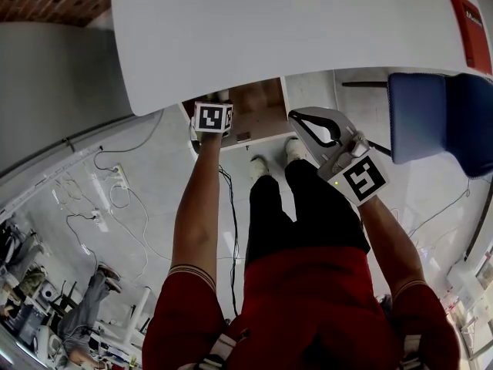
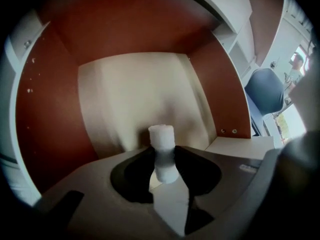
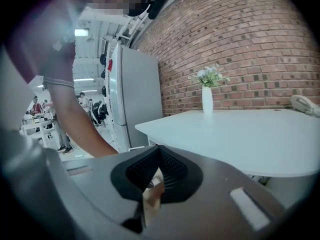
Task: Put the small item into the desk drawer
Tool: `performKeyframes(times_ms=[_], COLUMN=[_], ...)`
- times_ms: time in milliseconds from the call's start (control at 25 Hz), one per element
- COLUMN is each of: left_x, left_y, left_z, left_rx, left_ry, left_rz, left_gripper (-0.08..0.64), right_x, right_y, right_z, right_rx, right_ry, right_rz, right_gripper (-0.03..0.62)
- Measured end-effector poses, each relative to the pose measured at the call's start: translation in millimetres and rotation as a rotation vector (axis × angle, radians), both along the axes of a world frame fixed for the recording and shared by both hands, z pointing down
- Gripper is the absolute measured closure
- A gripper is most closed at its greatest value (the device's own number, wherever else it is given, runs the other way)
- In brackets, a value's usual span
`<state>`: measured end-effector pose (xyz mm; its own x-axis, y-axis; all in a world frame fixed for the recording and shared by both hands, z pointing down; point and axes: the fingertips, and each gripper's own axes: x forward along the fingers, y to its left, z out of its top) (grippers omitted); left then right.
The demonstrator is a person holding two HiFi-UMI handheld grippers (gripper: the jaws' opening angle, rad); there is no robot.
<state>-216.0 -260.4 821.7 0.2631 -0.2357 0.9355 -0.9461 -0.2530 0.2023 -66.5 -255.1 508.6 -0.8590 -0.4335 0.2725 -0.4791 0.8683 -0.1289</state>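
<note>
**Spotter:** Your left gripper point(image 2: 162, 154) is down inside the open drawer point(image 2: 125, 99), under the near edge of the white surface point(image 1: 293, 29). Its fingers point(image 2: 136, 175) pinch the small item point(image 2: 161, 135) — a white roll, its far end poking out past the tips, over the drawer's pale floor.

**Coach:** Good place for it. I judge you are at the release. Before you let go, bring the item low enough that it meets the floor. From here I cannot tell whether it touches or hangs just above.

**Spotter:** The brown walls stand well apart from the roll on the left, the right and the far side, so you have room. Aim for the middle of the floor, not a corner.

**Coach:** Spread the fingers evenly, and only a little at first — a roll this light may cling to one pad and tip over. Once it lies free, draw the gripper straight back toward you, without lifting into the underside of the surface.

**Spotter:** Your right gripper point(image 3: 158, 153) is up at the right, outside the drawer, with its fingers pressed together on nothing. Hold it there, away from the blue chair point(image 1: 439, 118), until the left one is out. I expect you will want one of the two to push the drawer shut.
</note>
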Motion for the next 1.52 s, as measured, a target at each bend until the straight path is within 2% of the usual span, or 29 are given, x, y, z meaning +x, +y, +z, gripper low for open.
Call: performKeyframes(times_ms=[360,800,1200,1520], left_x=[-7.6,-3.2,24.6,39.2], left_y=[1.1,-4.5,0.5,13.3], left_z=[2.4,-39.3,-107.5,-207.2], left_rx=[0.008,0.102,0.279,0.515], left_ry=[0.014,0.053,0.111,0.148], left_rz=[-0.018,-0.028,0.011,0.041], left_gripper=[0.391,0.388,0.458,0.521], right_x=[5.0,1.1,2.4,1.0], right_y=[-2.7,6.2,14.4,29.3], right_z=[5.9,-3.7,-23.6,-49.6], right_rx=[-0.013,-0.010,-0.003,-0.005], right_ry=[0.005,-0.010,-0.031,-0.060], right_rz=[0.006,-0.007,0.006,0.011], right_gripper=[0.581,0.581,0.581,0.581])
